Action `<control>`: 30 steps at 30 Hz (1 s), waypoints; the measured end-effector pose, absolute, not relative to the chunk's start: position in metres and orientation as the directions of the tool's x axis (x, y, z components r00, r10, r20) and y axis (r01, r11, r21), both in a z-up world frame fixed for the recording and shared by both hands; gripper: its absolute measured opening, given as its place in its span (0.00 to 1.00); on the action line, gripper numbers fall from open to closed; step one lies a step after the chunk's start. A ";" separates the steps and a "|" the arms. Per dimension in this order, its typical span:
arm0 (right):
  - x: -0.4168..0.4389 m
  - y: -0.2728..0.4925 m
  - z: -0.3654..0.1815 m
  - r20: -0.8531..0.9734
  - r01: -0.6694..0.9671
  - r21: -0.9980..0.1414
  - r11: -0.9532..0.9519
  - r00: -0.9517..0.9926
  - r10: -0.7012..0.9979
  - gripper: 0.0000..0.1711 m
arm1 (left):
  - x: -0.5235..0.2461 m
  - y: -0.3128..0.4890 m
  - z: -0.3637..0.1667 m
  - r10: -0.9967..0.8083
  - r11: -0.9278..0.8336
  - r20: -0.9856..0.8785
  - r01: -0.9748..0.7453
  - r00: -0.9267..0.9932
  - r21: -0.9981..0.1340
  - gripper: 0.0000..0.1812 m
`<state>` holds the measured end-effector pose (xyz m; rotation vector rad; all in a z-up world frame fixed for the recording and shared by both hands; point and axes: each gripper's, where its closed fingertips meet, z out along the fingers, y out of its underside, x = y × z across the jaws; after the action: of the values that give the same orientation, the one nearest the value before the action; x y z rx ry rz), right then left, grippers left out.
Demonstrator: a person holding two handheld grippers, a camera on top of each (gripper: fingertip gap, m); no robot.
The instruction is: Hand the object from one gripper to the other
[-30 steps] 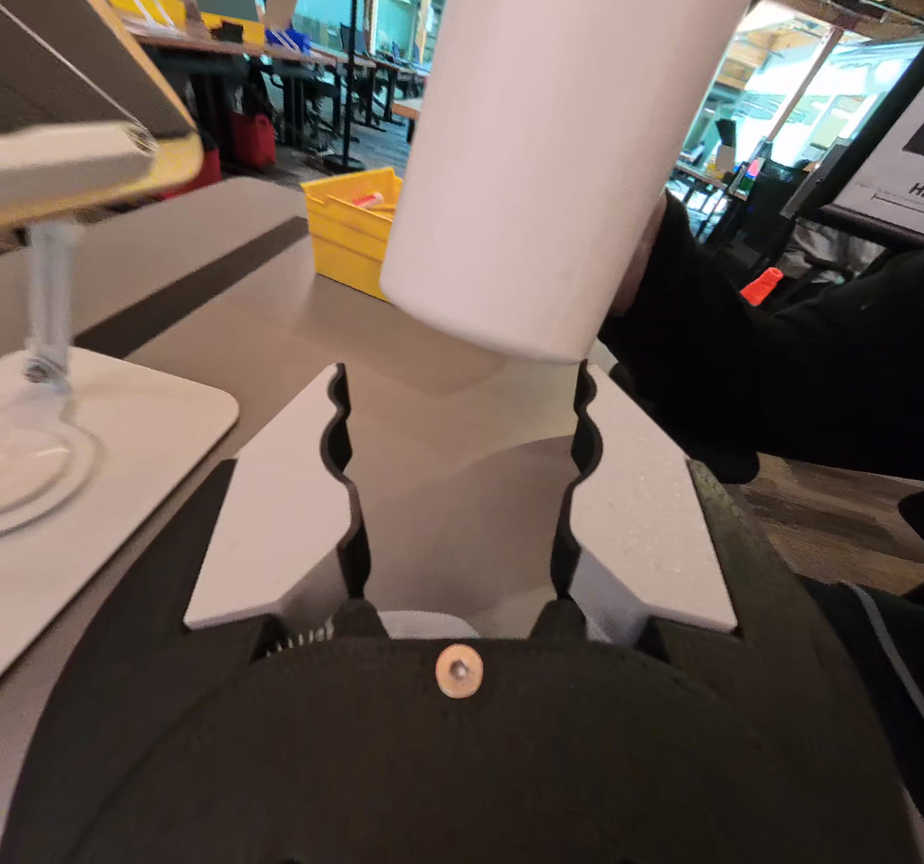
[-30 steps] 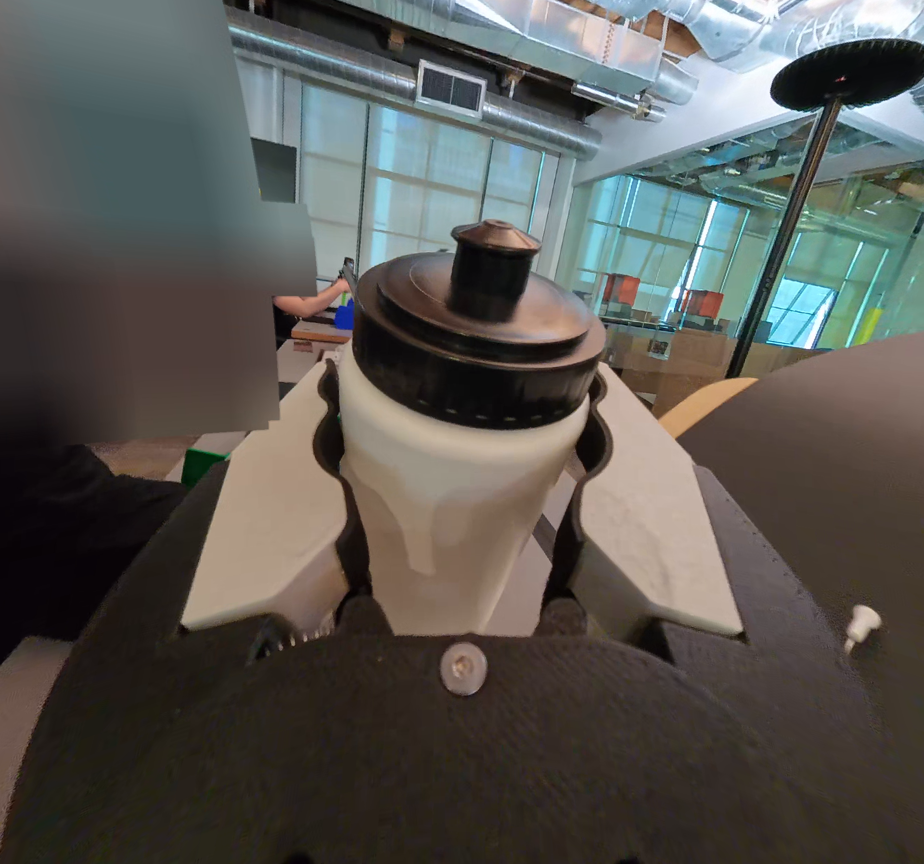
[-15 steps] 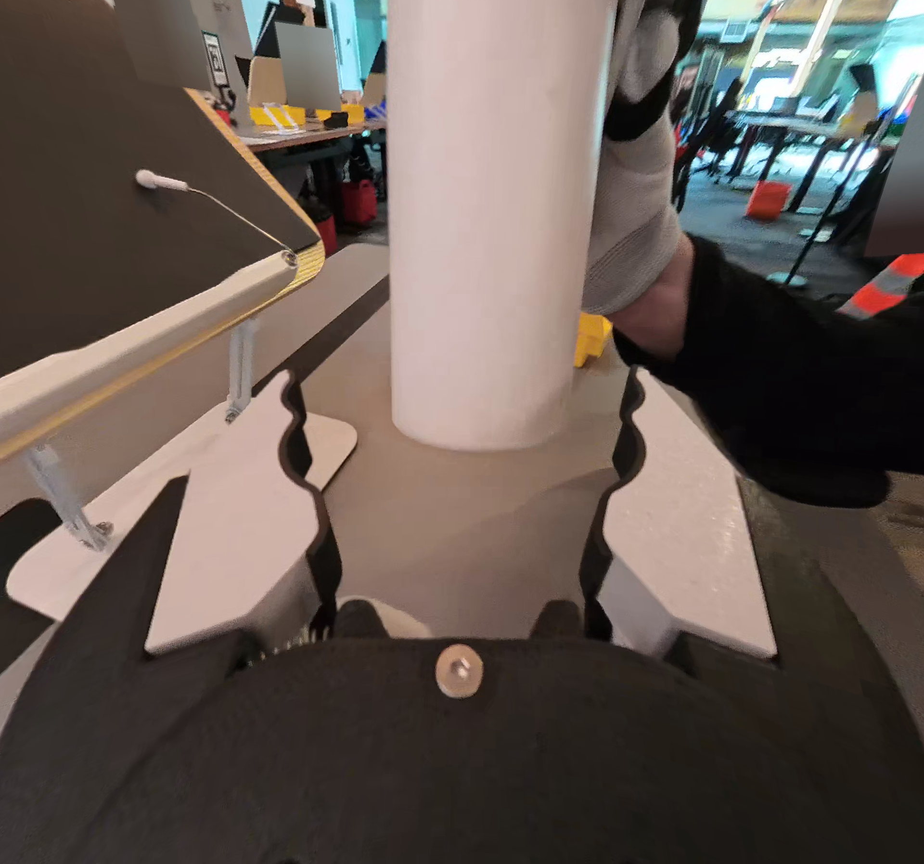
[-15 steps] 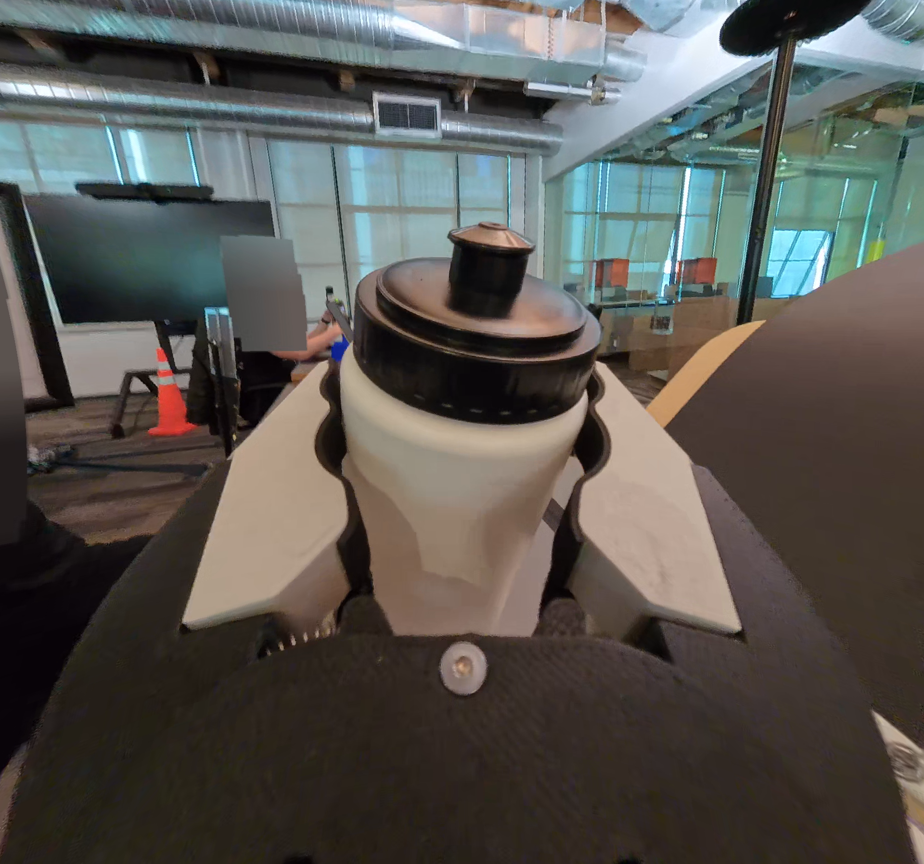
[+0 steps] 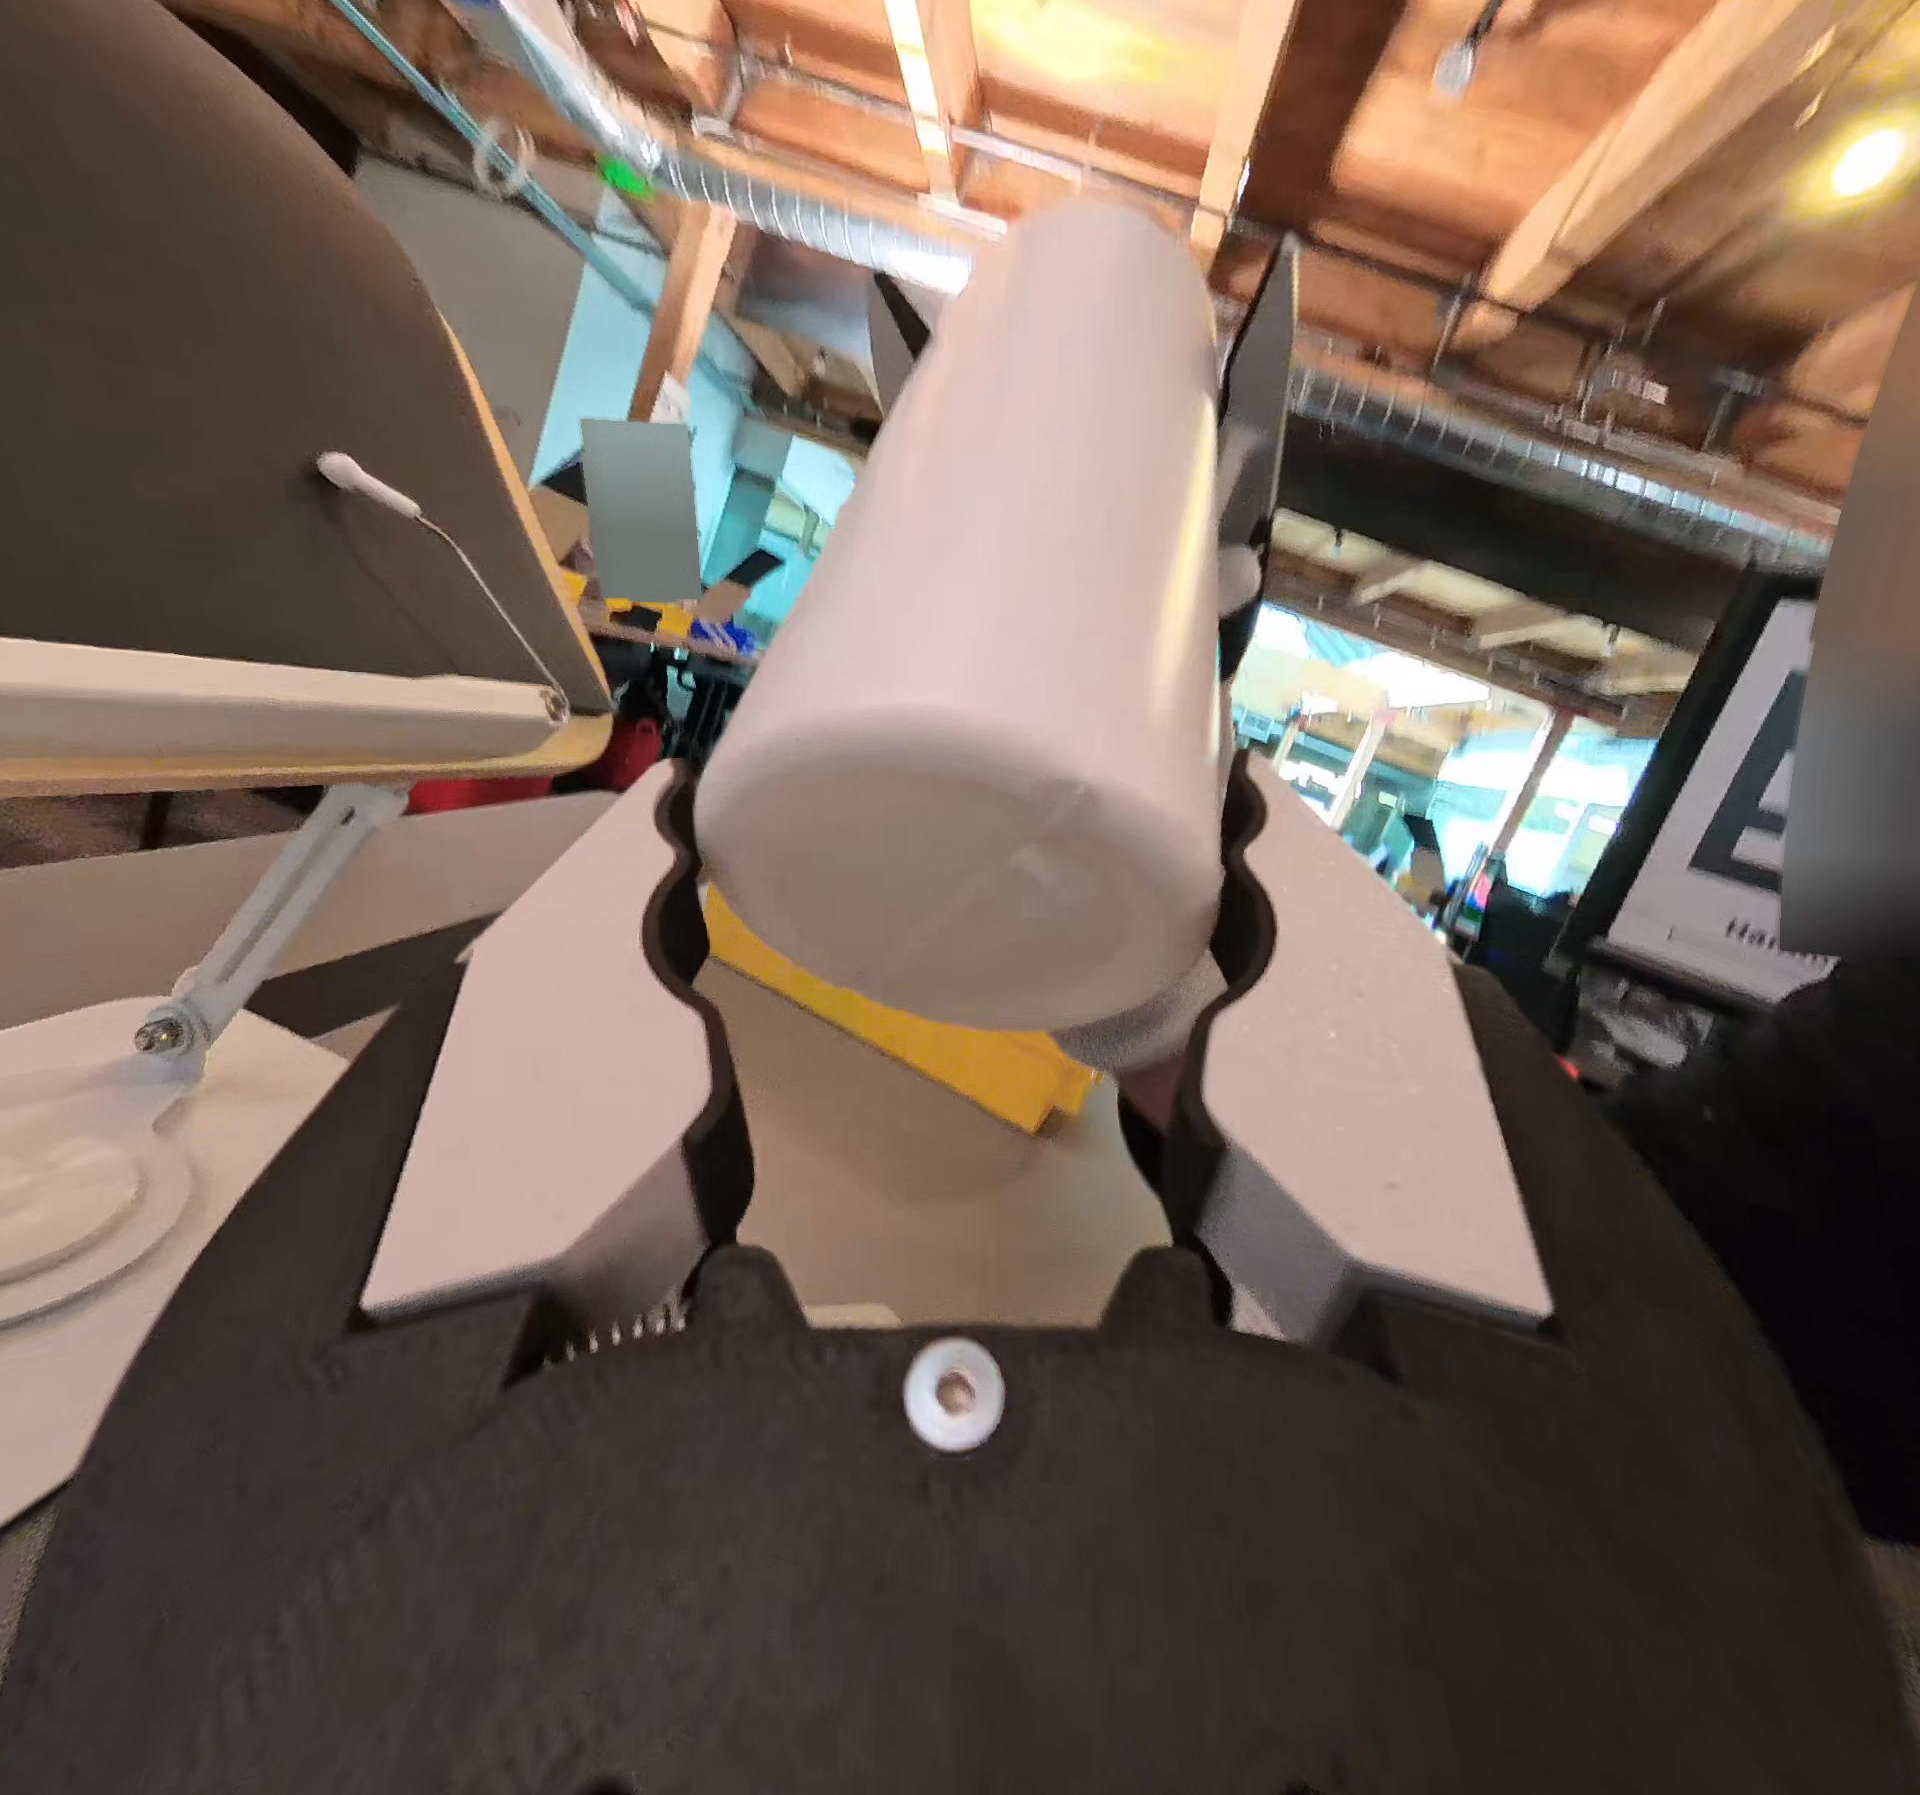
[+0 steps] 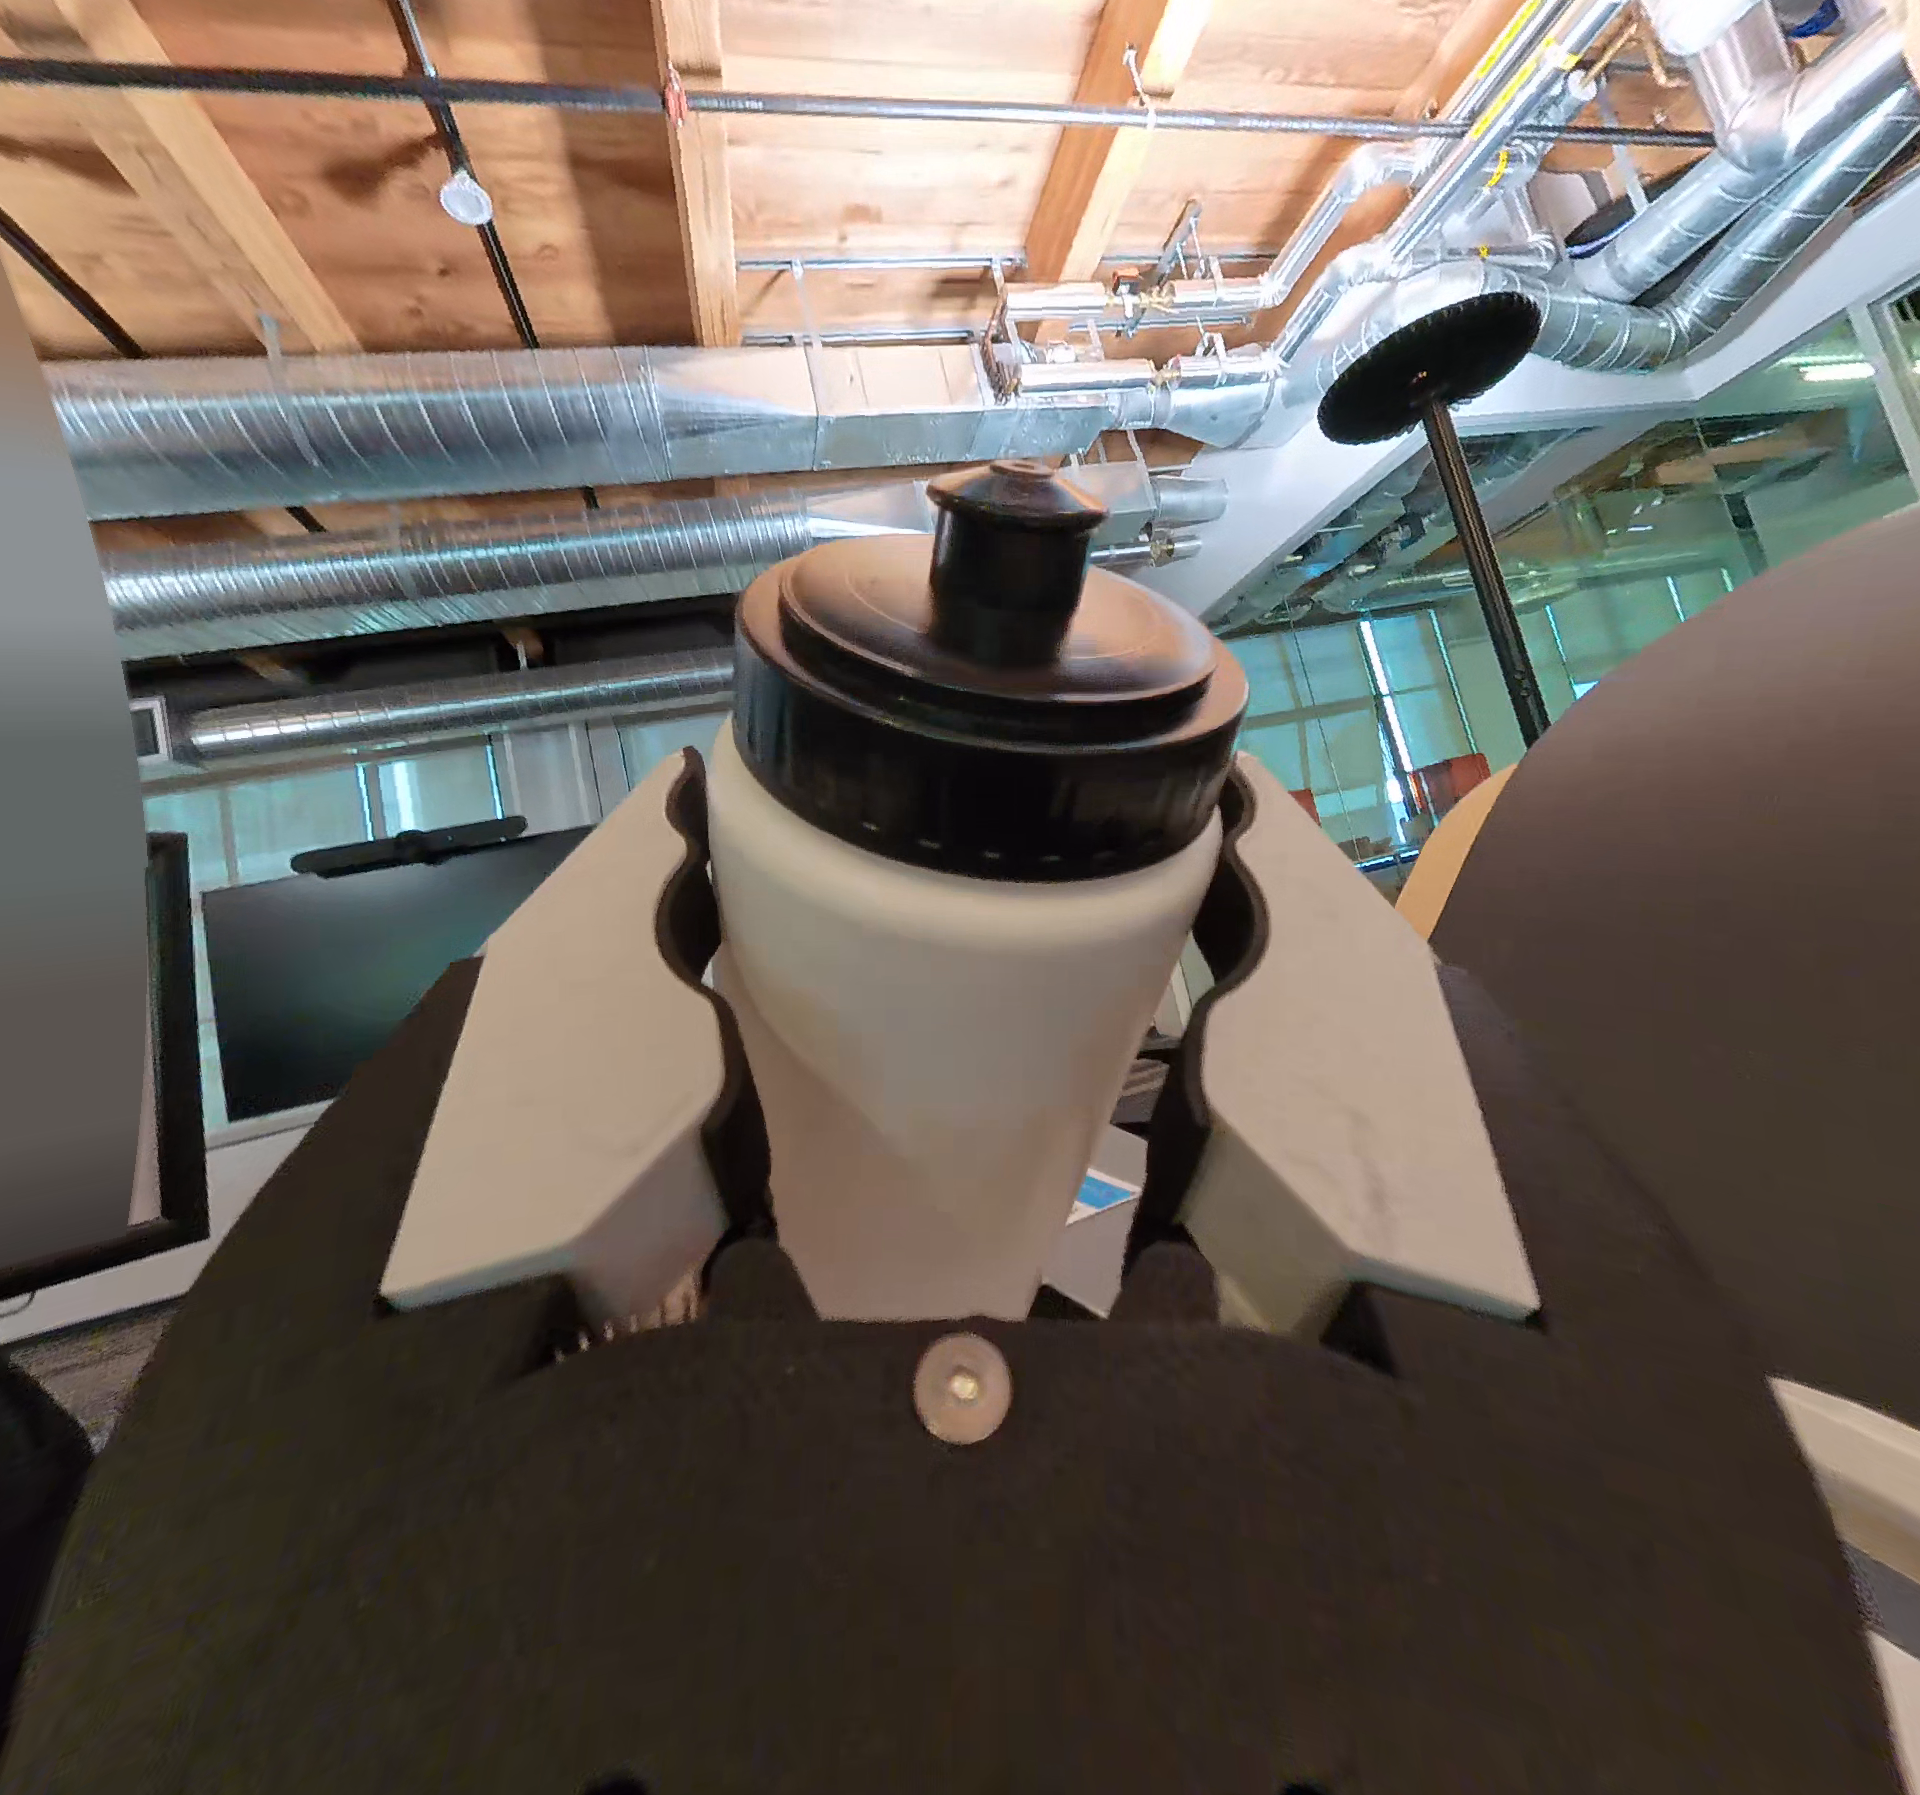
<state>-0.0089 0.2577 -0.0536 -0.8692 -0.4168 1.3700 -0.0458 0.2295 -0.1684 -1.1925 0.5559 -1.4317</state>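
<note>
A white bottle (image 6: 956, 1018) with a black cap (image 6: 987, 706) stands between my right gripper's (image 6: 961, 810) fingers. Both pads press on its shoulder just under the cap. In the left wrist view the same bottle (image 5: 1018, 623) points its flat base toward the camera, tilted up and to the right. Its base end lies between my left gripper's (image 5: 951, 831) fingertips, and both black pads touch its sides. Both grippers hold the bottle in the air, one at each end. The picture is slightly blurred.
A yellow bin (image 5: 935, 1039) sits on the grey table (image 5: 914, 1174) below the bottle. A white stand (image 5: 94, 1153) with a tilted board (image 5: 208, 498) is at the left. A black pole with a round top (image 6: 1434, 384) stands at the right. Left tips to right tips: about 12 cm.
The left gripper opened wider, tilted upward and moved onto the bottle's base end, then its pads closed in on it. The right gripper kept its hold and tilted up toward the ceiling.
</note>
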 end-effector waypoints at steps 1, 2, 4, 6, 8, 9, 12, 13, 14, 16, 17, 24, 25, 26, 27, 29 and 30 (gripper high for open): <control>-0.010 0.258 -0.054 -0.224 -0.676 -0.736 -0.037 0.192 0.955 0.55 | -0.048 0.230 -0.165 -0.922 -0.261 0.362 0.472 0.137 -0.842 0.53; -0.012 0.257 -0.055 -0.220 -0.677 -0.735 -0.034 0.190 0.957 0.55 | -0.050 0.229 -0.163 -0.919 -0.271 0.375 0.489 0.127 -0.829 0.53; -0.015 0.254 -0.055 -0.215 -0.681 -0.731 -0.030 0.188 0.958 0.55 | -0.058 0.231 -0.156 -0.918 -0.251 0.373 0.532 0.135 -0.809 0.54; -0.019 0.254 -0.057 -0.220 -0.677 -0.735 -0.042 0.180 0.959 0.55 | -0.067 0.233 -0.149 -0.919 -0.223 0.365 0.566 0.150 -0.794 0.53; -0.023 0.254 -0.060 -0.228 -0.674 -0.736 -0.057 0.167 0.959 0.55 | -0.077 0.234 -0.143 -0.919 -0.193 0.355 0.594 0.169 -0.781 0.53; -0.025 0.254 -0.062 -0.229 -0.670 -0.740 -0.061 0.166 0.959 0.55 | -0.081 0.235 -0.142 -0.920 -0.187 0.353 0.597 0.172 -0.780 0.53; -0.031 0.251 -0.066 -0.212 -0.643 -0.763 -0.069 0.148 0.966 0.54 | -0.091 0.235 -0.138 -0.924 -0.164 0.336 0.607 0.180 -0.778 0.53; -0.032 0.250 -0.067 -0.206 -0.633 -0.771 -0.072 0.141 0.968 0.54 | -0.093 0.236 -0.137 -0.925 -0.162 0.333 0.604 0.181 -0.780 0.53; -0.033 0.250 -0.068 -0.200 -0.624 -0.778 -0.073 0.136 0.970 0.53 | -0.095 0.236 -0.136 -0.928 -0.152 0.322 0.598 0.188 -0.787 0.52; -0.036 0.250 -0.072 -0.197 -0.595 -0.799 -0.086 0.124 0.973 0.53 | -0.100 0.237 -0.134 -0.927 -0.145 0.320 0.598 0.197 -0.789 0.52; -0.037 0.250 -0.075 -0.199 -0.579 -0.809 -0.096 0.117 0.973 0.53 | -0.102 0.238 -0.134 -0.926 -0.145 0.320 0.595 0.200 -0.790 0.52; -0.036 0.258 -0.091 -0.204 -0.495 -0.861 -0.118 0.122 0.971 0.55 | -0.128 0.249 -0.131 -0.918 -0.141 0.331 0.602 0.217 -0.786 0.52; -0.035 0.259 -0.093 -0.206 -0.479 -0.869 -0.128 0.114 0.972 0.55 | -0.131 0.250 -0.131 -0.917 -0.139 0.329 0.595 0.224 -0.792 0.52; -0.034 0.259 -0.097 -0.205 -0.453 -0.880 -0.140 0.096 0.974 0.55 | -0.133 0.252 -0.133 -0.916 -0.138 0.328 0.587 0.231 -0.798 0.51; -0.034 0.257 -0.101 -0.203 -0.427 -0.891 -0.152 0.077 0.976 0.51 | -0.135 0.253 -0.134 -0.914 -0.139 0.329 0.579 0.238 -0.804 0.51; -0.033 0.254 -0.109 -0.197 -0.378 -0.911 -0.166 0.042 0.980 0.39 | -0.135 0.254 -0.137 -0.914 -0.139 0.320 0.551 0.248 -0.823 0.51; -0.036 0.254 -0.116 -0.202 -0.350 -0.920 -0.176 0.038 0.979 0.37 | -0.137 0.256 -0.136 -0.910 -0.135 0.325 0.560 0.256 -0.818 0.51</control>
<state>-0.0356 0.2537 -0.1158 -1.1106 -0.7946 1.4389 -0.1369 0.2558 -0.1360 -1.0949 0.4189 -1.3311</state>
